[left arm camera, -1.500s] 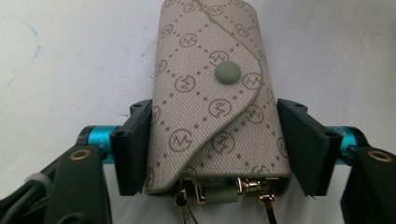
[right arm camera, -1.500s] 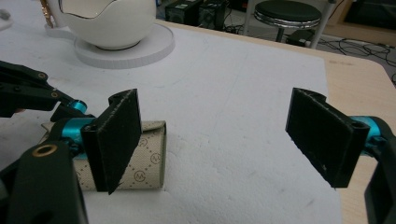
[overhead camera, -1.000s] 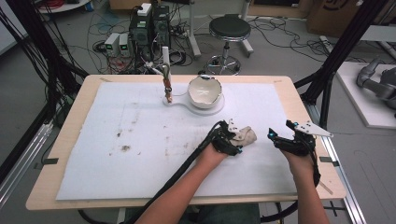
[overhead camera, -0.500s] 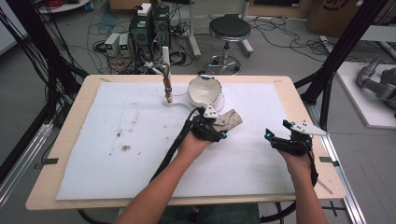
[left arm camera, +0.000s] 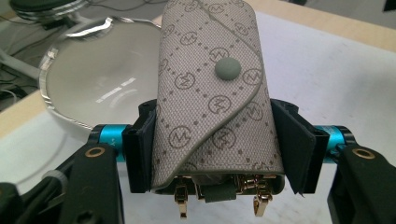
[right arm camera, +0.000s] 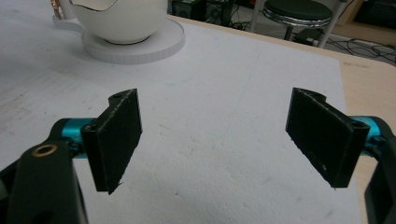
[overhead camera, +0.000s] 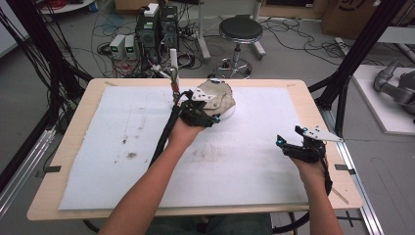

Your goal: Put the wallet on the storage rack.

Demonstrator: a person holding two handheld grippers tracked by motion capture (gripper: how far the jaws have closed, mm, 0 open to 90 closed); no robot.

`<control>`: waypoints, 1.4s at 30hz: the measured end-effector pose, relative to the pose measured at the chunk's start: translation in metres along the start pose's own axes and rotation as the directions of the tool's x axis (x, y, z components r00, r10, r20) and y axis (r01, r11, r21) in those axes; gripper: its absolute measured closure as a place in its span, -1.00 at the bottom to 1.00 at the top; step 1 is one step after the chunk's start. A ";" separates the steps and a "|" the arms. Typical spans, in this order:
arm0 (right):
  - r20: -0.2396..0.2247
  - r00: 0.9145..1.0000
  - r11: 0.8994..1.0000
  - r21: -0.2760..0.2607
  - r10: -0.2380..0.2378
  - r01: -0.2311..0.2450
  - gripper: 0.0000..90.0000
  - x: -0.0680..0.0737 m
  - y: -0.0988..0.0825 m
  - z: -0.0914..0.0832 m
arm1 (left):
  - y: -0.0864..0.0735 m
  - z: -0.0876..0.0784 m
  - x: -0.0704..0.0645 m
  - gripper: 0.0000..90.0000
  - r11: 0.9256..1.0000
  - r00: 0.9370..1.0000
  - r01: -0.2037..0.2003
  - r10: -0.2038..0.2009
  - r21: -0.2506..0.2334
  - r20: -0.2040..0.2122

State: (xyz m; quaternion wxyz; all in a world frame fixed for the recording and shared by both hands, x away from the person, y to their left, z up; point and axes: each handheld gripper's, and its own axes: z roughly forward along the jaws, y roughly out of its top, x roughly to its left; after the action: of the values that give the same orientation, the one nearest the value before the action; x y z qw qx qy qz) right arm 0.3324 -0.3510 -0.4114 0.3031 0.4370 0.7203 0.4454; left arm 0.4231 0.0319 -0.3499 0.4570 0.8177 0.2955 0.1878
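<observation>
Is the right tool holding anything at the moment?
No: in the right gripper view the right tool has its black jaws wide apart, with just the white table cover between them.

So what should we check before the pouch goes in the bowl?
1. Left gripper fingers pressing both sides of the patterned key pouch: ok.
2. Pouch flap snapped closed: ok.
3. Pouch above the white bowl: ok in the high view, where it overlaps the bowl.
4. Bowl inside free of other things: ok for the part seen in the left gripper view.
5. Metal clips hanging below the pouch might catch the rim: cannot tell.
6. Right gripper open, away from the bowl: ok.
</observation>
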 end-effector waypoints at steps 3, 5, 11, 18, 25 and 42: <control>0.000 1.000 1.000 0.000 0.001 -0.001 -0.58 0.000 0.000 0.000 | 0.003 -0.001 0.007 -0.15 1.000 1.000 0.009 -0.009 0.012 -0.014; 0.000 1.000 1.000 0.000 0.003 -0.003 -0.58 0.000 0.000 0.000 | 0.005 -0.001 0.014 -0.15 1.000 1.000 0.009 -0.009 0.017 -0.030; -0.002 1.000 1.000 0.000 0.005 -0.005 -0.58 -0.001 0.000 0.001 | 0.010 0.004 0.029 -0.15 0.999 0.997 0.031 -0.029 0.032 -0.065; 0.000 1.000 1.000 0.001 0.004 -0.004 -0.58 -0.001 0.000 0.002 | 0.011 0.013 0.036 -0.16 0.998 0.997 0.030 -0.026 0.058 -0.074; 0.000 1.000 1.000 0.004 0.003 -0.003 -0.58 -0.001 0.000 0.002 | 0.008 0.025 0.039 -0.16 0.995 0.997 0.032 -0.024 0.095 -0.079; 0.001 1.000 1.000 0.013 0.007 -0.007 -0.58 -0.002 -0.001 0.003 | 0.007 0.056 0.043 -0.17 0.985 0.996 0.024 -0.010 0.174 -0.085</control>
State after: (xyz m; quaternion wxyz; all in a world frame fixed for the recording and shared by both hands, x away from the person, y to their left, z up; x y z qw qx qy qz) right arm 0.3355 -0.3519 -0.4137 0.2989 0.4415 0.7215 0.4418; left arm 0.4902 0.0219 -0.3714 0.3725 0.8434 0.3366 0.1912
